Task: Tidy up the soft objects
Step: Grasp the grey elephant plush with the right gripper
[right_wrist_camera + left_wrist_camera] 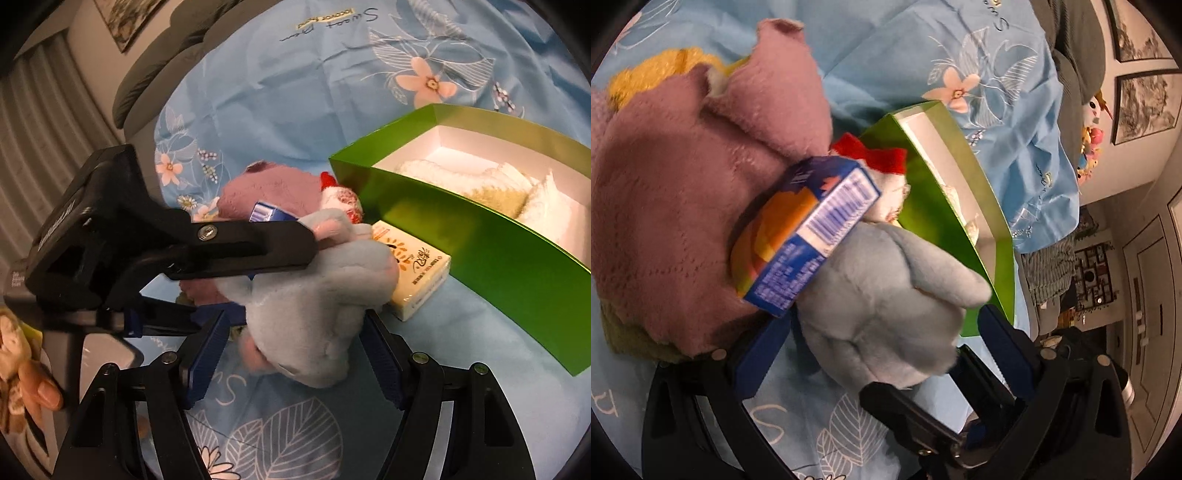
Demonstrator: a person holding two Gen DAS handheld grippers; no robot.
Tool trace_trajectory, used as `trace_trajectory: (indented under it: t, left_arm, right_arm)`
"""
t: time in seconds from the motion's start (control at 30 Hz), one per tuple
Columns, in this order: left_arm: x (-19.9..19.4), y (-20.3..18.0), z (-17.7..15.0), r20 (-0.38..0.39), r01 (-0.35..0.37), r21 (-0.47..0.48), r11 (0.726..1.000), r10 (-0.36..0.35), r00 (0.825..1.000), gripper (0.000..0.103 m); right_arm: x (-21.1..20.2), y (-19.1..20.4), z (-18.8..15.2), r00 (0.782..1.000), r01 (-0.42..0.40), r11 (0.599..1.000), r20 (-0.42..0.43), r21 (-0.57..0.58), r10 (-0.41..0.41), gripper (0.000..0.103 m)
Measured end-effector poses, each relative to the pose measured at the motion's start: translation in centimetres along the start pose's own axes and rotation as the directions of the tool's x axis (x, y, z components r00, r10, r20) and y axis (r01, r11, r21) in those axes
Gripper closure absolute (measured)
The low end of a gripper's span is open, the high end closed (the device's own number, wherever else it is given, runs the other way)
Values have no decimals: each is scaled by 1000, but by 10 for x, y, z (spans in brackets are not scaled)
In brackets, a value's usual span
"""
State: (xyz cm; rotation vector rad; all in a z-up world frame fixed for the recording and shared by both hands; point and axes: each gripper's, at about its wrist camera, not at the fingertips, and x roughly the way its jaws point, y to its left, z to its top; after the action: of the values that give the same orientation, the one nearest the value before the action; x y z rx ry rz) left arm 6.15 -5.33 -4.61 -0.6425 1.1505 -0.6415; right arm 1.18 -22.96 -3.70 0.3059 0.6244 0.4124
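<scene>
Centrally, in both wrist views, a pale blue plush toy lies on a light blue floral bedsheet. In the left wrist view the left gripper has its jaws set wide, the blue pads flanking the toy's lower part; whether they press the fabric is hard to tell. In the right wrist view the right gripper likewise stands wide, its pads on either side of the toy. A mauve plush fills the left of the left view, with a blue-and-orange carton lying against it and a small red-and-white soft toy just beyond. A green open box, holding white fluffy items, occupies the right of the right view; a yellow tissue pack lies beside its near wall, touching the blue toy.
</scene>
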Motion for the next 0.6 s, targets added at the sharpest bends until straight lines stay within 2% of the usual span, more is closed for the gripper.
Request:
trace_trajectory:
  t: [0.07,0.17,0.33,0.6]
  left_arm:
    - [0,2,0,-2,-9,0,1000,9,1000,10]
    - [4,-1,-2,-13,-39,35,999,39,999,14]
    - [5,0,-3,-7,-30,33,999,30,1000,16]
    - [-17,-19,-11,49,16,97,995,-21,999,19]
  right_arm:
    - [3,-1,-1,1000,3,1000,-14,7,-3,32]
    - [5,-2,-1,1000,6,1000,-19,26,-6,46]
    - [2,0,-3,1000,6,1000,-15,18,-6,53]
    - [-27,24,-9,998,-14,993,62,-113,21,57]
